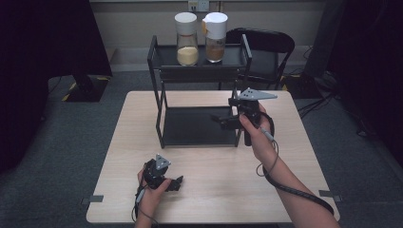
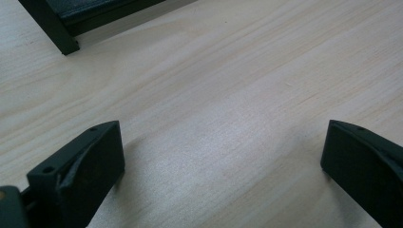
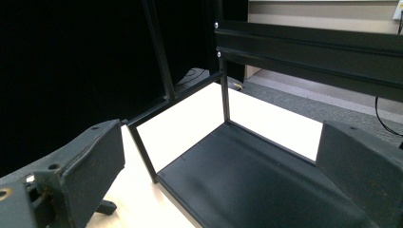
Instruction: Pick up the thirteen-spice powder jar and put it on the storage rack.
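Observation:
A black two-tier rack point(image 1: 159, 114) stands at the back middle of the light wooden table point(image 1: 294, 156). On its top shelf are two white-lidded jars, one with pale grains point(image 1: 187, 42) and one with brown contents point(image 1: 215, 40). My right gripper point(image 1: 219, 118) is open, its jaws reaching into the right side of the bare lower shelf point(image 3: 247, 175). Its own view has the right gripper point(image 3: 218, 142) wide apart under the upper rail point(image 3: 304, 47). My left gripper point(image 1: 178, 183) rests low near the front left, open over bare wood; the left gripper point(image 2: 221, 142) holds nothing, with a rack foot point(image 2: 52, 28) ahead.
A black folding chair point(image 1: 266, 47) stands behind the table at the right. A dark stand base point(image 1: 85, 88) sits on the floor at the left, and cables point(image 1: 313, 102) lie on the floor at the right. Bare wood spreads between the rack and the front edge.

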{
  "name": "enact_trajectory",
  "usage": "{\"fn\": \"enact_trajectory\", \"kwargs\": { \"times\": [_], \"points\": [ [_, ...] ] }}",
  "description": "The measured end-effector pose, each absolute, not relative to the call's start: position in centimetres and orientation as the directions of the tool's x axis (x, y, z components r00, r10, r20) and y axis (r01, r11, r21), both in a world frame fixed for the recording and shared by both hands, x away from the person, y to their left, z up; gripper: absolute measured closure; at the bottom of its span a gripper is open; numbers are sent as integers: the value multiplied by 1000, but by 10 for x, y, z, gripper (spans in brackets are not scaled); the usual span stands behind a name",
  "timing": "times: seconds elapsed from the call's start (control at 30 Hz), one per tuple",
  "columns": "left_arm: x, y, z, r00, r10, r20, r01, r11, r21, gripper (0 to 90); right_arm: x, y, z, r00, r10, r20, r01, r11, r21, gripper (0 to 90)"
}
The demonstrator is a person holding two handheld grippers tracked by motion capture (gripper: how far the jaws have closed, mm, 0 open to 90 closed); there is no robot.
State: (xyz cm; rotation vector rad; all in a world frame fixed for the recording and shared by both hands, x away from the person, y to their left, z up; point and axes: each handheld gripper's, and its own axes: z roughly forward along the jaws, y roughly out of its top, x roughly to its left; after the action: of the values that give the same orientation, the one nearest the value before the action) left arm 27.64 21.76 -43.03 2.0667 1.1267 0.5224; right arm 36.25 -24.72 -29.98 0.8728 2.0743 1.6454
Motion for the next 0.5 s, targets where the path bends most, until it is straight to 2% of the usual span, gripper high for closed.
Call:
{"fn": "enact_trajectory", "kwargs": {
  "times": [0.5],
  "points": [
    [276, 218, -430, 537, 843, 12, 554, -364, 748, 0, 354, -255, -324, -746, 653, 134, 262, 102, 960, 13]
  ]
}}
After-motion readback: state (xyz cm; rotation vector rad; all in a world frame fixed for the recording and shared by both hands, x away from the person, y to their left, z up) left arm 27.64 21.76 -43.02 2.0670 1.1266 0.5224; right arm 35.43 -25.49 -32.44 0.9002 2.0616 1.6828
